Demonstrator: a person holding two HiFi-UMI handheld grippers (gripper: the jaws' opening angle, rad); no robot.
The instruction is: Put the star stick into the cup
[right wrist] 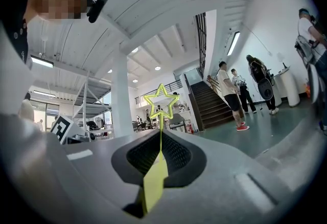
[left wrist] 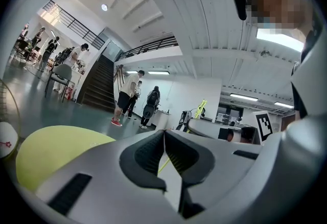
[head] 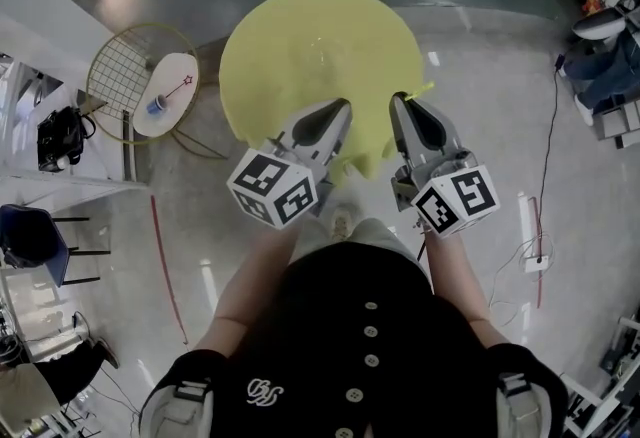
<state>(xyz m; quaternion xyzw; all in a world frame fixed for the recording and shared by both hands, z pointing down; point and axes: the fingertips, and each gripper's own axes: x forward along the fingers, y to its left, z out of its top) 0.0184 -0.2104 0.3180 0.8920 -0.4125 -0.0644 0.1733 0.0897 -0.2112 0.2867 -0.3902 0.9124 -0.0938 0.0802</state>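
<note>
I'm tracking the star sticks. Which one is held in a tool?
The yellow star stick, gripped in the shut right tool. The red-starred stick sits on the small white table by the blue cup, away from both tools.

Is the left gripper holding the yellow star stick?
No, the yellow star stick is clamped between the jaws of the right gripper, its star beyond their tips.

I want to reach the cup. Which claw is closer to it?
Left. The left claw hovers right of the cup; the right claw is beyond it, farther away.
</note>
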